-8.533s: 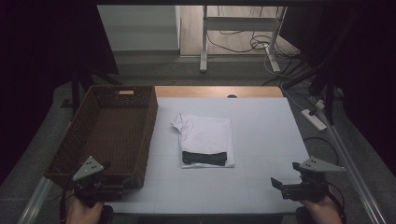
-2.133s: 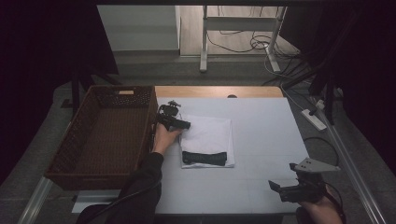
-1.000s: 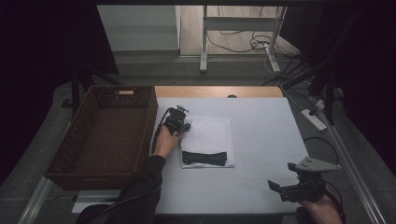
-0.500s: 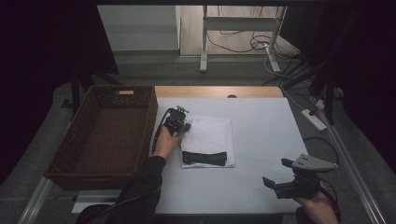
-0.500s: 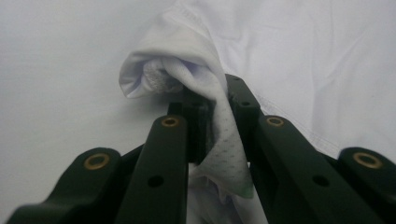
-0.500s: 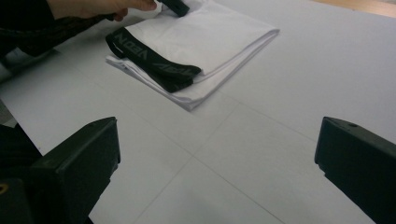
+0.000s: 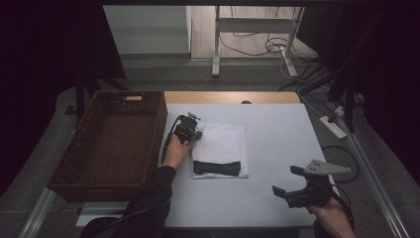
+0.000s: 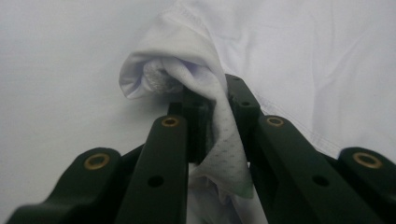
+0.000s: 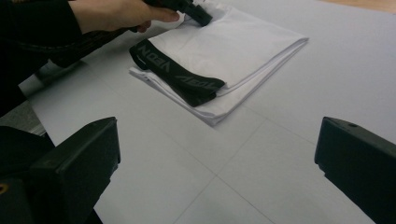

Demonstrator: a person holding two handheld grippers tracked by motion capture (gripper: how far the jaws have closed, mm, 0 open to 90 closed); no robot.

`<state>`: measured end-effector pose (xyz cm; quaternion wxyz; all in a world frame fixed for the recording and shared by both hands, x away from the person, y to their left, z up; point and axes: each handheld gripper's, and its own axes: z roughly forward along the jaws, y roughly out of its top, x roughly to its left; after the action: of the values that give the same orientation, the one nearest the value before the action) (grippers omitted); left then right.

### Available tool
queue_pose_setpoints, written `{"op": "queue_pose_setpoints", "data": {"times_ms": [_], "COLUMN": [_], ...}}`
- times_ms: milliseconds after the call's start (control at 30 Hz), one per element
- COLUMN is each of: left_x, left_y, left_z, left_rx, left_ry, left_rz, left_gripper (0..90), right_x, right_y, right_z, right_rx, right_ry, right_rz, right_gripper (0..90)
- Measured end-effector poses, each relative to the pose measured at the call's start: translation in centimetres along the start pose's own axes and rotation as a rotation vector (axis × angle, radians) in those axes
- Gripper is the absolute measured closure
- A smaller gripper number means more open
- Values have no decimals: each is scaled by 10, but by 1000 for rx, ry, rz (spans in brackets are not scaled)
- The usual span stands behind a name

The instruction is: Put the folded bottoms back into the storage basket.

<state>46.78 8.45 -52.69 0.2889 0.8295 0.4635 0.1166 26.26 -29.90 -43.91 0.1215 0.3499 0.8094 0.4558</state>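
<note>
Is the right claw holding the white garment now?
No. The right claw stands open above the bare table, apart from the white garment, which the left claw pinches.

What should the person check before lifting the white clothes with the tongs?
1. Left tongs shut on a corner of the folded white garment: ok, cloth sits between the jaws.
2. Grip takes every layer of the stack: cannot tell.
3. Right tongs open and apart from the garment: ok, but not yet helping.
4. Black waistband lying flat on the stack: ok.
5. Wicker basket beside the garment, open on top: ok.
</note>
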Motion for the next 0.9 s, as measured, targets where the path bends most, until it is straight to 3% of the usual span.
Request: {"op": "queue_pose_setpoints", "data": {"times_ms": [200,633,900], "left_x": [-1,-1,-1], "left_y": [0,0,0], "left_z": [0,0,0], "left_rx": [-1,0,1], "left_ry": [5,7,10], "left_rz": [3,5,7], "left_gripper": [800,800,800], "right_x": [3,11,11], "right_y": [6,16,22], "right_z": [12,46,56], "right_rx": [39,106,112], "right_ry": [33,59,80], "right_rz": [-2,-20,-34], "right_gripper": [11,10,0]}}
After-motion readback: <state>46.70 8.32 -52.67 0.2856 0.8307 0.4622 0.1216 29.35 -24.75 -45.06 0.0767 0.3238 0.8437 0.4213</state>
